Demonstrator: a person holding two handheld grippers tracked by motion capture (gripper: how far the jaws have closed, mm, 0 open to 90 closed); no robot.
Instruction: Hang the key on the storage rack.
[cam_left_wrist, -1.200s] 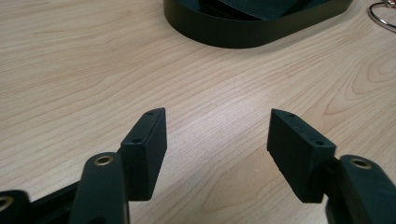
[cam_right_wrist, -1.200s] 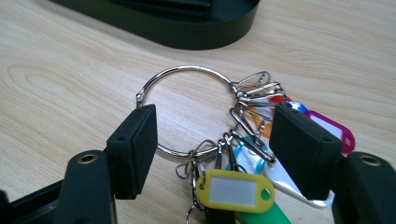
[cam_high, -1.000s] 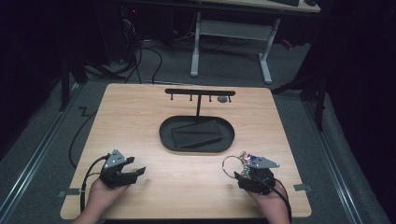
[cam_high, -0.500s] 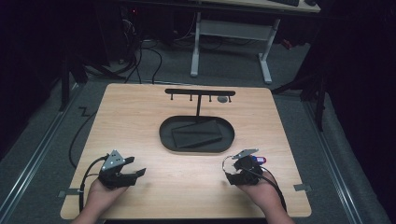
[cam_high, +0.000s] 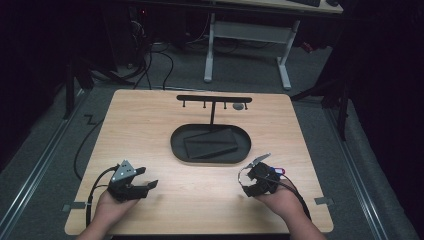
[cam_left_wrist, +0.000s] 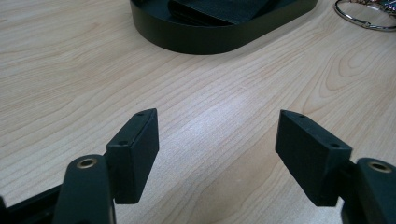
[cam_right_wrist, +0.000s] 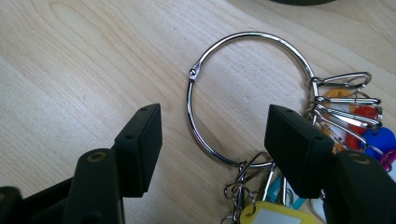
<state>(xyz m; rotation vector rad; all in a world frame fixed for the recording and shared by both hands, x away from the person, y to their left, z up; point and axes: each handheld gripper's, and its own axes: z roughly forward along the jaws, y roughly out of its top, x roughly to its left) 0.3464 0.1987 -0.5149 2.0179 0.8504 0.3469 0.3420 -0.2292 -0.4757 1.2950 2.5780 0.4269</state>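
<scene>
a large metal key ring (cam_right_wrist: 247, 100) lies flat on the wooden table (cam_high: 200, 200) near the front right, just short of the oval black tray (cam_high: 177, 145). its hinge sits toward the upper left in the right gripper view, while its bunch of coloured key tags (cam_right_wrist: 359, 130) and clips fans out along the right and bottom of the loop. the right gripper (cam_right_wrist: 212, 149) hovers over the ring, jaws apart and just closing, straddling the loop's lower arc without pressing on it. the left gripper (cam_high: 145, 182) rests at the front left, jaws just opened wide, with bare wood between them. a black hook stand (cam_high: 214, 100) rises behind the tray.
</scene>
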